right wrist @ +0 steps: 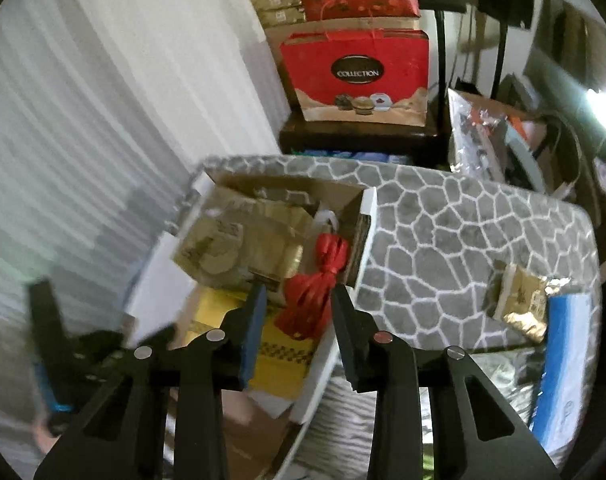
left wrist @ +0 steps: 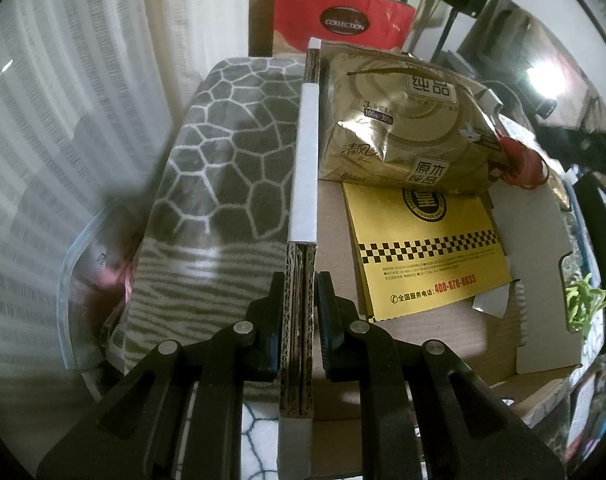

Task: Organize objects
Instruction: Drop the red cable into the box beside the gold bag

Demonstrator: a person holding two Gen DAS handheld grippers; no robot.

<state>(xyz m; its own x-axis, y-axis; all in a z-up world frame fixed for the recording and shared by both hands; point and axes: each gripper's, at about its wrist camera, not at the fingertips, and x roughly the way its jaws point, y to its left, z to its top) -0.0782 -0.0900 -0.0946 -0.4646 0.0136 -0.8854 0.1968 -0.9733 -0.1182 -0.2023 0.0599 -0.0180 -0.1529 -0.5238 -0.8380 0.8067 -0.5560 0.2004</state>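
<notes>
My left gripper (left wrist: 299, 300) is shut on the corrugated side wall (left wrist: 303, 184) of an open cardboard box. The box holds a gold tissue pack (left wrist: 403, 120), a yellow card (left wrist: 427, 252) and a red ribbon bundle (left wrist: 521, 160). In the right wrist view the same box (right wrist: 367, 216) sits on a grey pebble-pattern blanket (right wrist: 463, 240). My right gripper (right wrist: 299, 312) is open, with its fingers hovering on either side of the red ribbon bundle (right wrist: 315, 288) above the box. The gold tissue pack (right wrist: 239, 240) lies to its left.
A small gold tissue pack (right wrist: 519, 304) and a blue-and-white package (right wrist: 563, 360) lie on the blanket at right. A red "Collection" gift bag (right wrist: 359, 76) stands on a dark stand behind. White curtains (right wrist: 103, 120) hang at left. A clear plastic bag (left wrist: 87, 280) lies left of the blanket.
</notes>
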